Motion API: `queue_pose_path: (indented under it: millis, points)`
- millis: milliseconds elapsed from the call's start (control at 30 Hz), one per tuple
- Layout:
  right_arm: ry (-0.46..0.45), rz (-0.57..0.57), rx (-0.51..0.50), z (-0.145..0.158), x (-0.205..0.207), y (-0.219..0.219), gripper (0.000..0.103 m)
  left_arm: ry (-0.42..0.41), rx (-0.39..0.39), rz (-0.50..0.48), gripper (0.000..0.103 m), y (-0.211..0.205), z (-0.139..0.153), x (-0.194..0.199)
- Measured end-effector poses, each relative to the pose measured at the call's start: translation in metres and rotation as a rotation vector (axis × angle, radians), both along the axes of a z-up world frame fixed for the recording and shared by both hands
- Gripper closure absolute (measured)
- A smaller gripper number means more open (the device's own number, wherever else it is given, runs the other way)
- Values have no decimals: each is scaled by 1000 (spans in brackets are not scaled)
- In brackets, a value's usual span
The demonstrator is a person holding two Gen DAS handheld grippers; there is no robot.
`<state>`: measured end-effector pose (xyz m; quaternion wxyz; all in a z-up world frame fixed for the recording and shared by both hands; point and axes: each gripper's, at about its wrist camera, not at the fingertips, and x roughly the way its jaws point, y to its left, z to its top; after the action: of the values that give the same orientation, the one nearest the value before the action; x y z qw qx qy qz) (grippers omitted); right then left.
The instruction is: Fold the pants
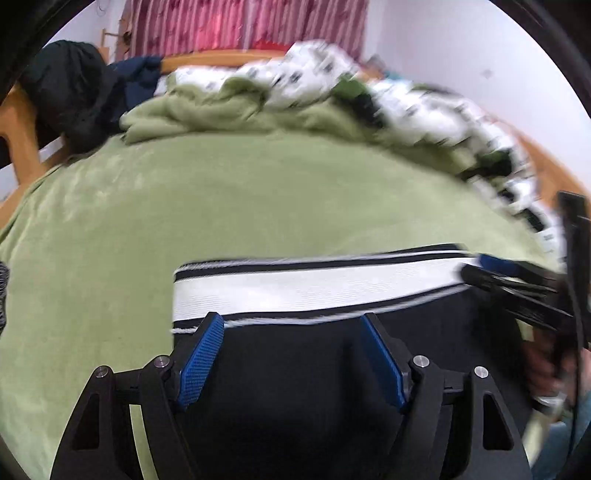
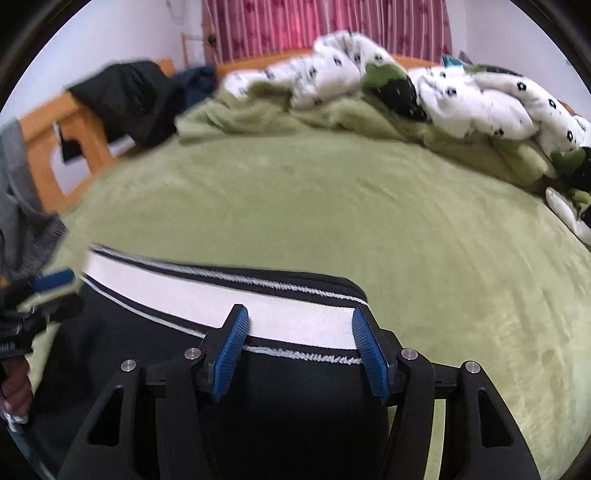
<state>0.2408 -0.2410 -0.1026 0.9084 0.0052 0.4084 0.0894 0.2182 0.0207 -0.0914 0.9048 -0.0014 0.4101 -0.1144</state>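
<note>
Black pants [image 1: 295, 369] with a white, black-striped waistband [image 1: 314, 284] lie on the green bed cover [image 1: 258, 192]. My left gripper [image 1: 291, 321] is open, its blue pads either side of the waistband's left part, above the cloth. My right gripper [image 2: 299, 317] is open over the waistband's right end [image 2: 295, 314], black pants [image 2: 295, 398] below it. The right gripper also shows at the right edge of the left wrist view [image 1: 517, 280]. The left gripper shows at the left edge of the right wrist view [image 2: 40, 291].
A crumpled white patterned duvet [image 2: 461, 96] and bunched green blanket [image 1: 192, 114] lie at the far side of the bed. Dark clothes [image 1: 74, 92] hang on the orange wooden bed frame [image 2: 40, 147] at left. Pink curtain [image 2: 295, 26] behind. A grey garment [image 2: 18, 206] is at left.
</note>
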Motion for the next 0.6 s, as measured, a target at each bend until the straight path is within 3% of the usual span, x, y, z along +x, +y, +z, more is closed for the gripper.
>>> queue_pose_path:
  millis: [67, 167, 400, 533, 600]
  points:
    - [2, 14, -25, -4, 2, 2, 44, 33, 25, 43, 27, 1, -18, 8]
    - [9, 22, -50, -5, 6, 3, 40, 9, 20, 49, 27, -1, -17, 2]
    - [84, -25, 59, -12, 13, -13, 29, 42, 34, 41, 24, 1, -20, 5]
    - [119, -49, 124, -11, 4, -21, 29, 91, -21, 32, 24, 10, -18, -4]
    - [120, -58, 109, -8, -9, -21, 29, 110, -32, 14, 24, 13, -17, -18]
